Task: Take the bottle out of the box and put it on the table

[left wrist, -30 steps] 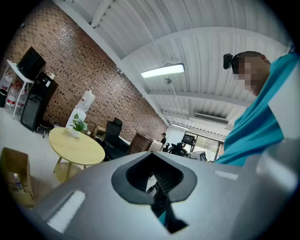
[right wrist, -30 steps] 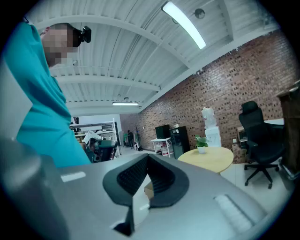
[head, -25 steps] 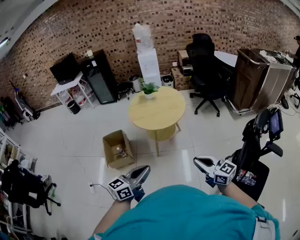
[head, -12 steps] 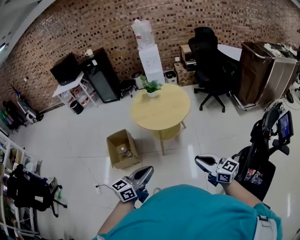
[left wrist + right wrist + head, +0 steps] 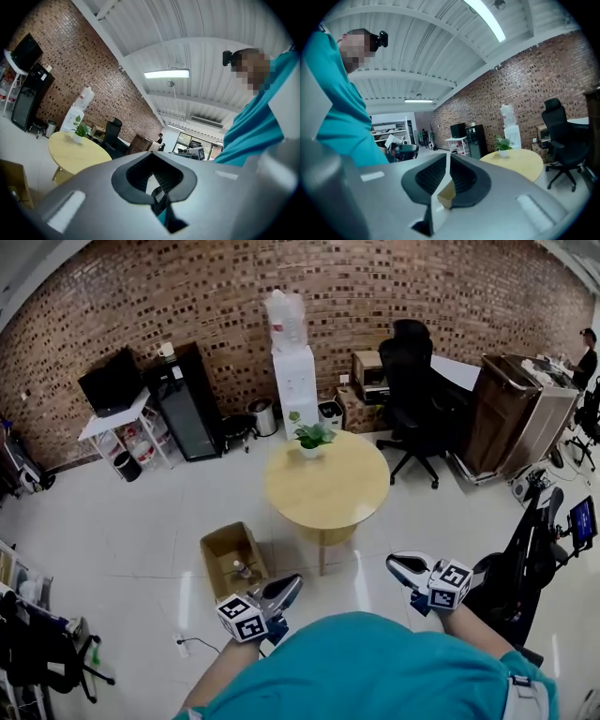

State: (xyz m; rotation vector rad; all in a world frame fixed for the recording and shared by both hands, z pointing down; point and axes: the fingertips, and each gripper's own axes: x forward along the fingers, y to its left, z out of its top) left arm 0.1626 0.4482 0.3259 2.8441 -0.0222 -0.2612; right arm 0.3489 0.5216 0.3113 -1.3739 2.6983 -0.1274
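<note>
An open cardboard box [image 5: 225,547] stands on the floor left of the round wooden table [image 5: 328,488]. A small clear bottle [image 5: 241,570] stands upright inside the box. My left gripper [image 5: 289,586] hovers just right of the box, above the floor, jaws together and empty. In the left gripper view [image 5: 153,180] the box's edge [image 5: 11,187] shows at the lower left. My right gripper [image 5: 397,566] is held level further right. Its jaws [image 5: 447,159] have just been opening by a hair, stand all but together, and have nothing between them.
A potted plant [image 5: 311,437] sits on the table's far edge. A black office chair [image 5: 412,381], a water dispenser [image 5: 292,362] and a black cabinet [image 5: 187,399] line the brick wall. A black scooter-like machine [image 5: 534,559] stands at the right, shelving at the left.
The room has slid down and left in the head view as the person stepped forward. The box and table now lie closer to the grippers, which keep their places before the body.
</note>
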